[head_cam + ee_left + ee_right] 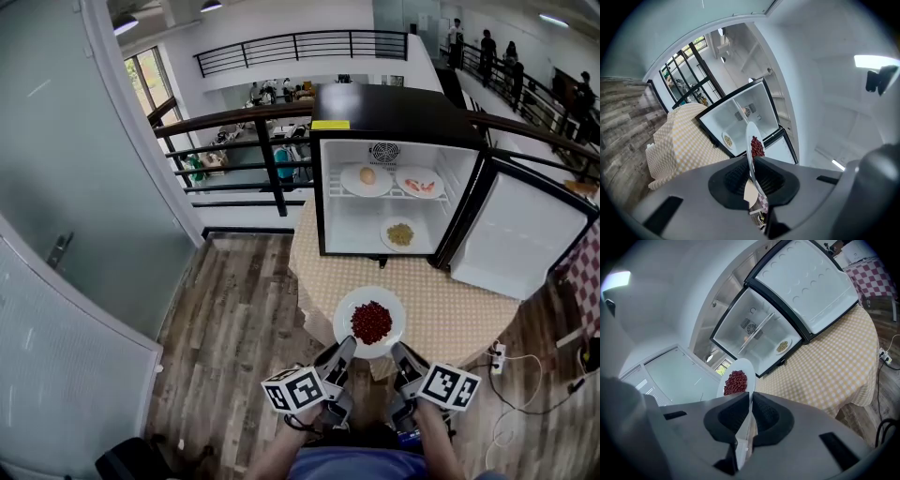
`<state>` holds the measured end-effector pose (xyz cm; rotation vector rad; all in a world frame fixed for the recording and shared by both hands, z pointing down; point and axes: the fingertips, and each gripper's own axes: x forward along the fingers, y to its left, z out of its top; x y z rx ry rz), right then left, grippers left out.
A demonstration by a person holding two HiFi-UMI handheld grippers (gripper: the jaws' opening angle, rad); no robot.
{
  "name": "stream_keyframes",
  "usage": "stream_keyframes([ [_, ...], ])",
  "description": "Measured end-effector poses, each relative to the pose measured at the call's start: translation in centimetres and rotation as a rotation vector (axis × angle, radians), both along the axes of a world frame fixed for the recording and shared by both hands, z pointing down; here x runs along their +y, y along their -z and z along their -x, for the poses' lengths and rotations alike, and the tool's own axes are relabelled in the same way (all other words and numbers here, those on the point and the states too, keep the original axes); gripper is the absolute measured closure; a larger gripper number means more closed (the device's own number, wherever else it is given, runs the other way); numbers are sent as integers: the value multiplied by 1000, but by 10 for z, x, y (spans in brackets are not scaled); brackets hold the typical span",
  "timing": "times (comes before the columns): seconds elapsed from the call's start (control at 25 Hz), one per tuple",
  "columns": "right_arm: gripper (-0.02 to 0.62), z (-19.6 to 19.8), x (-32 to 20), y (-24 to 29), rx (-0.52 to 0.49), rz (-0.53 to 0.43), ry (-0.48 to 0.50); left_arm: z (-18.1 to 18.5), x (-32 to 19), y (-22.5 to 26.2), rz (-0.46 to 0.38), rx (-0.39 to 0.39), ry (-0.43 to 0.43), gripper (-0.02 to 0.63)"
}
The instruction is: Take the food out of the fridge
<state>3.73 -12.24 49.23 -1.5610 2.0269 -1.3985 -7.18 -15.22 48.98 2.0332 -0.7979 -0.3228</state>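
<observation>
Red food (371, 322) lies in a heap on a white plate (370, 292). The plate is out of the fridge (394, 112), at the near edge of the table (450, 305). It may rest on the cloth, but I cannot be sure. Your left claw (343, 349) pinches the plate's near rim on one side. Your right claw (403, 354) pinches it on the other. The fridge door (520, 234) stands open. Inside, a left shelf plate (352, 181) and a right shelf plate (437, 178) sit up top, and a bottom plate (400, 221) sits below.
</observation>
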Motion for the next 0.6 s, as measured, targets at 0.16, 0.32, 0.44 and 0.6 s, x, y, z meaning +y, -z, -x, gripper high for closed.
stream_keyframes([
  [0.16, 566, 0, -1, 3, 19, 5, 14, 3, 1, 3, 9, 7, 18, 565],
  [0.32, 566, -5, 3, 2, 31, 18, 24, 0, 4, 3, 17, 10, 24, 566],
  [0.44, 566, -13, 10, 1, 23, 24, 29, -10, 12, 1, 26, 13, 23, 566],
  [0.6, 566, -31, 28, 1, 15, 29, 31, -30, 30, -2, 49, 22, 23, 566],
])
